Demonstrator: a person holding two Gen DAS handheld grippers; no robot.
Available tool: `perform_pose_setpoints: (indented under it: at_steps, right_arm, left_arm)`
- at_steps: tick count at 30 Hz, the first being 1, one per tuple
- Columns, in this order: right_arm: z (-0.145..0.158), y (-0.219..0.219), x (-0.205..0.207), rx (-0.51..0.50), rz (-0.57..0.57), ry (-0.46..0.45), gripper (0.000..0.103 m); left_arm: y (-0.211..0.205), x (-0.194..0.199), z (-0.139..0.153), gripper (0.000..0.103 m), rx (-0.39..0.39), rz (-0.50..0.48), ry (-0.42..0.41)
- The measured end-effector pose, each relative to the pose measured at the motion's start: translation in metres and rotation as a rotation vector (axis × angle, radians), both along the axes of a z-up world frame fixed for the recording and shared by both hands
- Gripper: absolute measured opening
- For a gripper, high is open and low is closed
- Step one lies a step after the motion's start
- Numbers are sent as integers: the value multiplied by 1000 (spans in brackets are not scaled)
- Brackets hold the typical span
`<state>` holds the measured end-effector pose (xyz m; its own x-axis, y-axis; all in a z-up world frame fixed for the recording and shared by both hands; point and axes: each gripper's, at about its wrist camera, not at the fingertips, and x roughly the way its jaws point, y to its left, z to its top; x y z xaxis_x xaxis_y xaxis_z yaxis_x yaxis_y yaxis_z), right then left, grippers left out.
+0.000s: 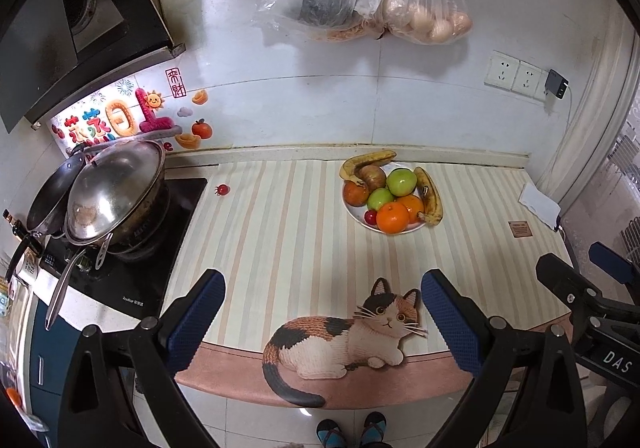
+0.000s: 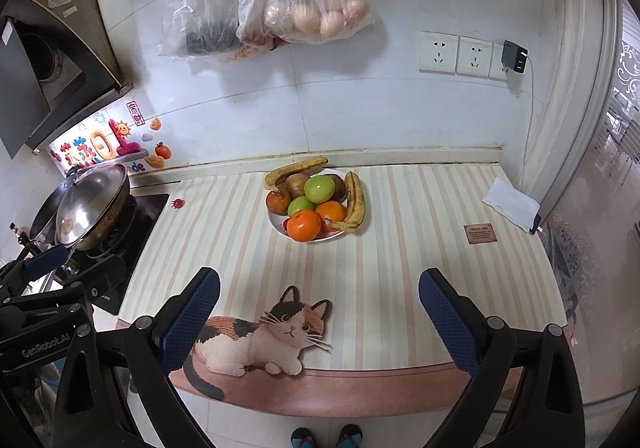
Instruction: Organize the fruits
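Both grippers hung back at the near edge of the desk (image 2: 400, 208), over the cat (image 2: 264, 340) printed on the striped mat, well apart from the fruit. The left gripper (image 1: 322, 312) had its jaws spread wide with nothing between them; the right gripper (image 2: 320, 308) was the same, wide and empty.

The fruit sat piled on a white plate (image 2: 276, 226) toward the back of the desk, near the wall. On it lay two bananas (image 2: 356, 204), one along the far rim and one down the right side, two green apples (image 2: 319, 188), two oranges (image 2: 304, 225), a brown onion-like bulb (image 2: 298, 182) and some darker round fruit partly hidden behind the rest. One small red tomato (image 1: 222, 190) lay alone on the mat, well left of the plate and just beside the stove (image 1: 132, 260).

Judged from this, the plate looked nearly full and the stray tomato was the piece left over, so the work seemed close to its end or just at its start; the frames did not settle which. The likely next move called for the left gripper to reach forward and left, come down over the tomato and close gently, since it was small, round and apt to roll.
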<state>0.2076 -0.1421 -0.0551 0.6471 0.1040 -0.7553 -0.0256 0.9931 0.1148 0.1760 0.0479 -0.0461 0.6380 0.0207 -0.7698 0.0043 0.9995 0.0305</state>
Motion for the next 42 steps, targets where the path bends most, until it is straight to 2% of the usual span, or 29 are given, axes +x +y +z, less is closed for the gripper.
perform_pose_setpoints:
  at_steps: [30,42]
  right_arm:
    - [1,-3,1,-6,4,-2,102]
    - [3,-4,-2,-3,2,-1,102]
  left_arm:
    - [2,-5,5,101,-8,27,-5]
    - [-10,-12,6,101,-11,28,0]
